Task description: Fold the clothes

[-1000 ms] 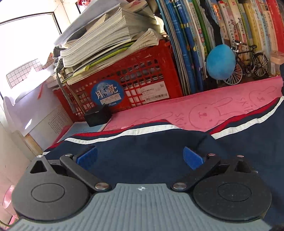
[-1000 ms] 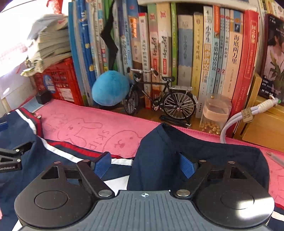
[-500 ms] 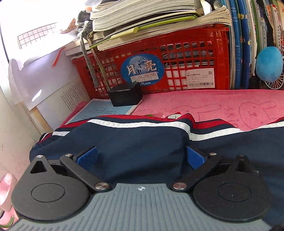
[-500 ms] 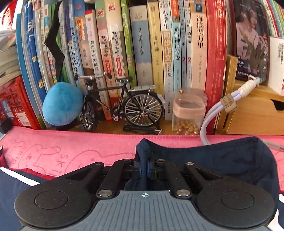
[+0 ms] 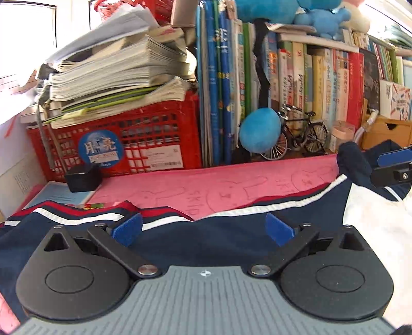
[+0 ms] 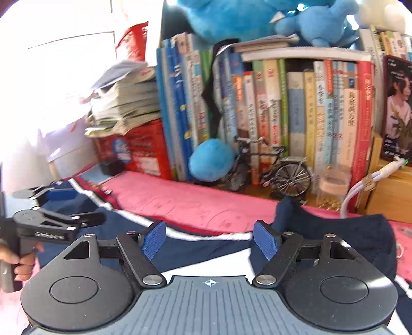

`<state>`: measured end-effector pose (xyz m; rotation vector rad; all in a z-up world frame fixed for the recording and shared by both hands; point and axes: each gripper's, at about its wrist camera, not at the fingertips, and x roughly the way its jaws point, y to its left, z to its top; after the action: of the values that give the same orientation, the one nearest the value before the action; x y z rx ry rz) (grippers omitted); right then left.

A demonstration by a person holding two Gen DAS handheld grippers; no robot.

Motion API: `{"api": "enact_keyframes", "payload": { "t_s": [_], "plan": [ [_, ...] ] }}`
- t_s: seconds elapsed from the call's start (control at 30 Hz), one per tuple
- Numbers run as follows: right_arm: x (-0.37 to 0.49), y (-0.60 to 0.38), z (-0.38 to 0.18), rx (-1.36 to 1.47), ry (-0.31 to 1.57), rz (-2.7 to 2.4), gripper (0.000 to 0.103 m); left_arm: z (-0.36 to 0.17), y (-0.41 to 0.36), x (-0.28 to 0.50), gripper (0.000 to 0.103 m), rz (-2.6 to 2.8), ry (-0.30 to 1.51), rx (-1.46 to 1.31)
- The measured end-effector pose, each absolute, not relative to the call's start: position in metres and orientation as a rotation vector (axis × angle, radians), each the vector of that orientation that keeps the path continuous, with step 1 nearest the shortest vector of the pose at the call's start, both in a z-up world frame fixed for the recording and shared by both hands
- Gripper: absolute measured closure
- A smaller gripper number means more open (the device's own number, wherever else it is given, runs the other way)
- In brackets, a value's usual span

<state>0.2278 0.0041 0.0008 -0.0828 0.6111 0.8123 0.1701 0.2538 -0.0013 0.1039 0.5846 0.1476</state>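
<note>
Garment (image 5: 206,239), navy with white and red stripes, spread over pink towel (image 5: 219,188) on the counter, one navy sleeve (image 6: 334,232) lying folded inward at the right, its cuff raised against the towel. White panel of the cloth showing at right in the left view.

Left claw (image 5: 203,229) low over the striped hem, blue pads wide apart, nothing pinched between them. Right claw (image 6: 209,239) above the navy cloth beside the folded sleeve, jaws opening, pads clear of fabric on both sides. Hand (image 6: 23,260) wrapped round the left claw's handle at the far left of the right view.

Behind the towel: red crate (image 5: 144,139) with a round blue sticker, loaded with a stack of papers (image 5: 116,69); small black box (image 5: 82,177) just in front of the crate. Row of upright books (image 6: 283,108) along the back, blue plush ball (image 5: 260,132) touching a model bicycle (image 5: 301,134), small clear jar (image 6: 334,185) to the bicycle's right, white cable (image 6: 360,188) near a wooden box (image 5: 386,131). Blue plush toys (image 6: 257,15) on top of the books.
</note>
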Motion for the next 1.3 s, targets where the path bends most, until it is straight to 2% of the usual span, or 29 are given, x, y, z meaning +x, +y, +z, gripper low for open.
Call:
{"api": "enact_keyframes", "payload": {
  "t_s": [0.1,0.27,0.4,0.47,0.6,0.73,0.83,0.9,0.93,1.0,1.07,1.13,1.17,1.3],
  "plan": [
    [0.21,0.008,-0.011,-0.127,0.673,0.857,0.028,-0.024,0.254,0.191,0.0,0.247,0.659,0.195],
    [0.204,-0.027,-0.015,-0.124,0.72,0.775,0.028,-0.029,0.3,0.209,0.0,0.518,0.672,0.257],
    [0.21,-0.07,-0.015,-0.099,0.754,0.667,0.028,-0.014,0.324,0.219,0.001,0.582,0.733,0.127],
    [0.213,-0.099,-0.013,-0.094,0.75,0.617,0.027,-0.003,0.318,0.207,0.004,0.546,0.696,0.067],
    [0.208,-0.144,-0.015,-0.125,0.755,0.593,0.025,0.016,0.28,0.157,0.004,0.279,0.607,-0.035],
    [0.186,-0.167,-0.024,-0.239,0.776,0.633,0.024,0.009,0.235,0.115,0.0,0.072,0.639,-0.007],
    [0.177,-0.205,-0.032,-0.239,0.779,0.567,0.02,-0.017,0.218,0.103,0.0,0.118,0.707,0.151],
    [0.173,-0.235,-0.037,-0.223,0.78,0.499,0.017,-0.018,0.23,0.099,0.0,0.185,0.69,0.132],
    [0.173,-0.253,-0.039,-0.209,0.778,0.441,0.014,-0.018,0.237,0.1,0.0,0.229,0.699,0.123],
    [0.174,-0.296,-0.041,-0.155,0.777,0.266,0.001,-0.016,0.249,0.101,0.0,0.324,0.715,0.123],
    [0.176,-0.34,-0.041,-0.085,0.782,0.032,0.001,-0.011,0.251,0.1,0.002,0.405,0.727,0.159],
    [0.17,-0.366,-0.035,-0.097,0.761,-0.139,0.008,-0.003,0.248,0.097,0.004,0.435,0.728,0.169],
    [0.162,-0.371,-0.03,-0.096,0.737,-0.144,0.011,0.003,0.241,0.09,0.004,0.39,0.708,0.147],
    [0.115,-0.36,-0.003,-0.046,0.619,0.122,0.009,0.025,0.204,0.069,0.002,0.217,0.639,0.086]
  ]
}}
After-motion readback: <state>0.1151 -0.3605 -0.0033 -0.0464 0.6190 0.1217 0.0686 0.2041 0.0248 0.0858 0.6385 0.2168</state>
